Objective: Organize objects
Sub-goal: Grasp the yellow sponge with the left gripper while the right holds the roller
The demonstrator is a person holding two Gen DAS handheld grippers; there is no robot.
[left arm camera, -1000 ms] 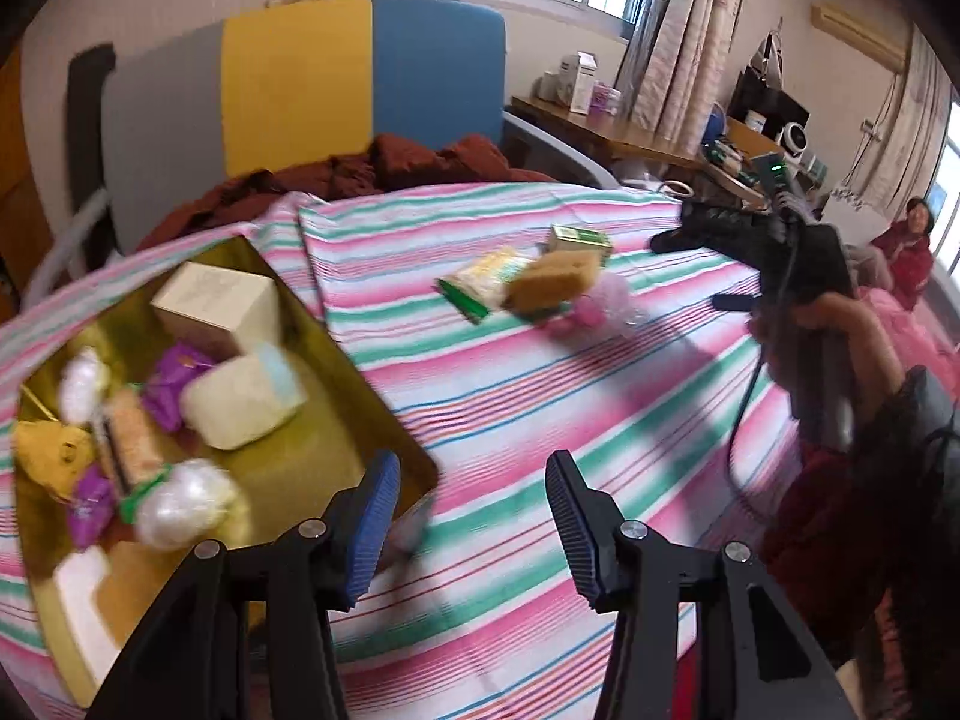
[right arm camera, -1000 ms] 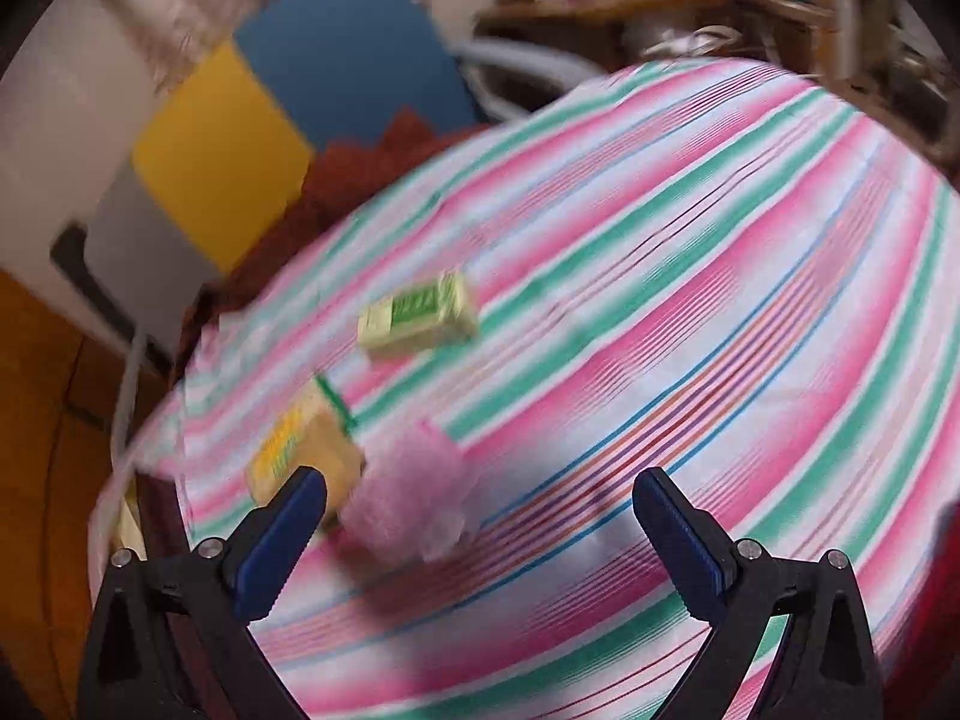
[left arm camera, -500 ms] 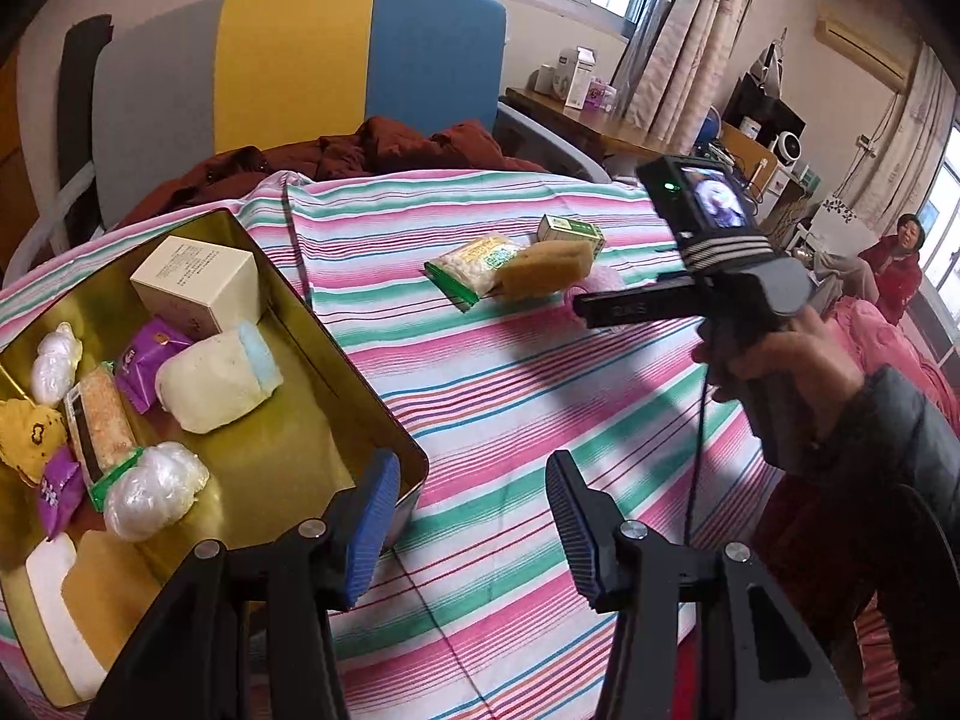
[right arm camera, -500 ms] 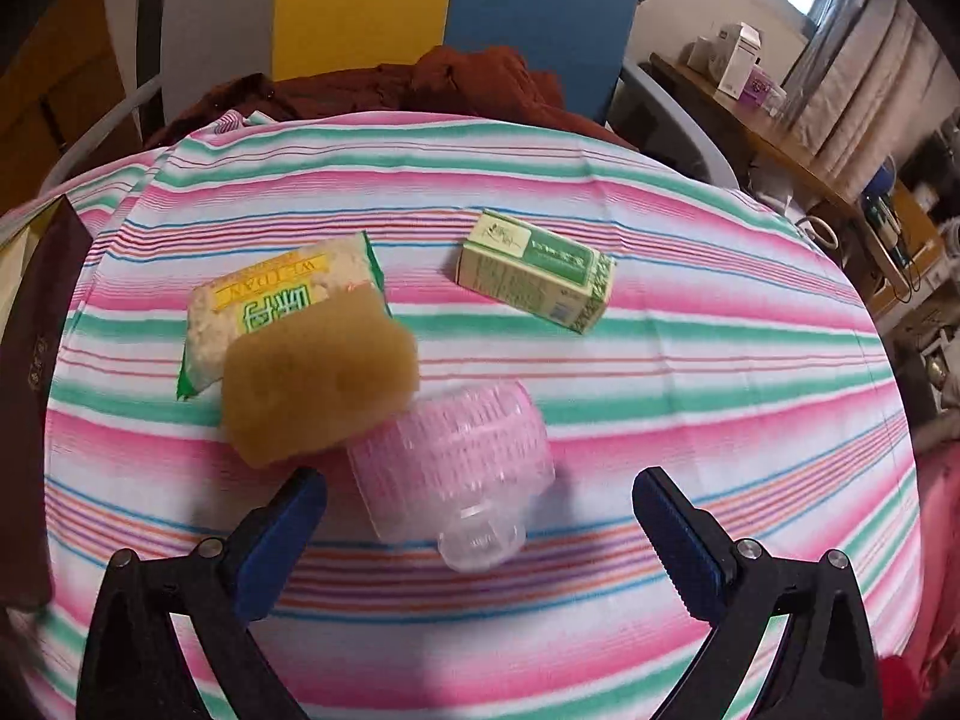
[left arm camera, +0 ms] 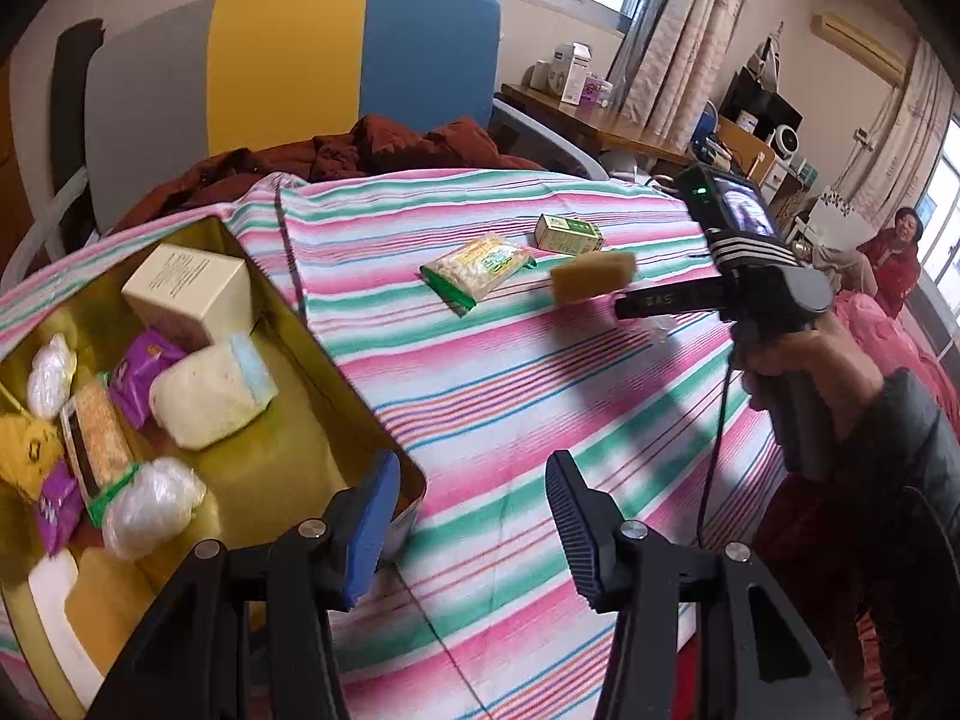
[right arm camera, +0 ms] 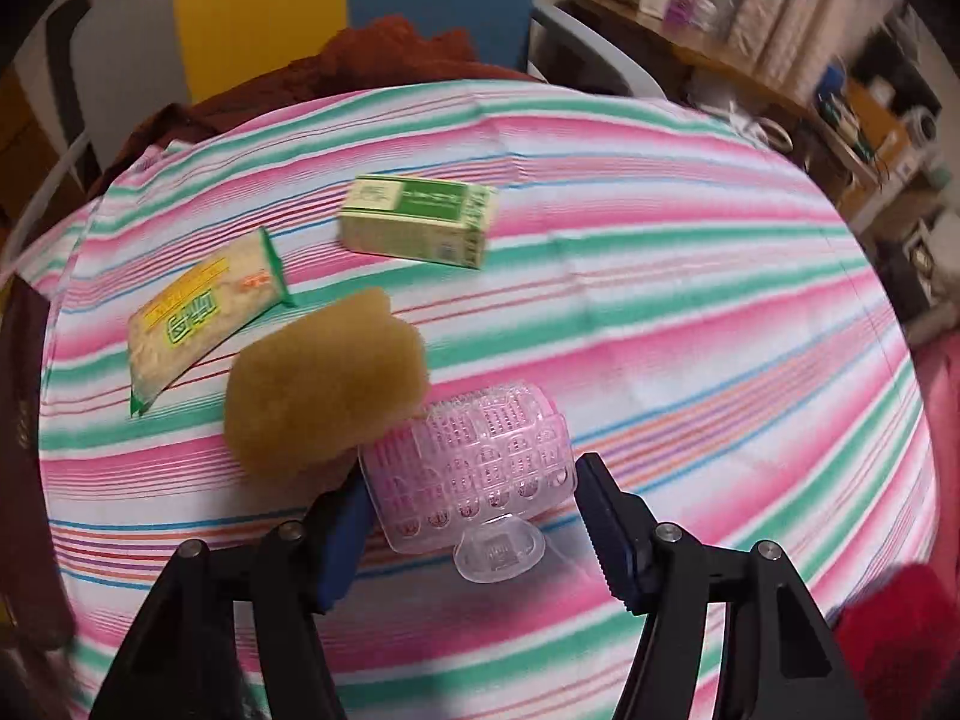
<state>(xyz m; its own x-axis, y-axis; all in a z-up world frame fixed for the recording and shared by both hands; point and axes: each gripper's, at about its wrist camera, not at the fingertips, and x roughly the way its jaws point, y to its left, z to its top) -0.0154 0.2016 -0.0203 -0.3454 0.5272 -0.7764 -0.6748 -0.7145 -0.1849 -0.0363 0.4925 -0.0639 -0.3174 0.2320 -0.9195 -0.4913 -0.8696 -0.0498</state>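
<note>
Two grippers, both mine. My right gripper (right arm camera: 468,519) has its fingers spread around the pink plastic brush (right arm camera: 474,468), seemingly not yet clenched. A tan sponge (right arm camera: 324,378) leans on that brush, mid-tablecloth (right arm camera: 690,312). My left gripper (left arm camera: 474,516) hangs released by the gold tin's (left arm camera: 336,372) near corner.

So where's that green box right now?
In the right wrist view, the green box lies on the striped cloth, beyond the sponge, right of the snack packet.
</note>
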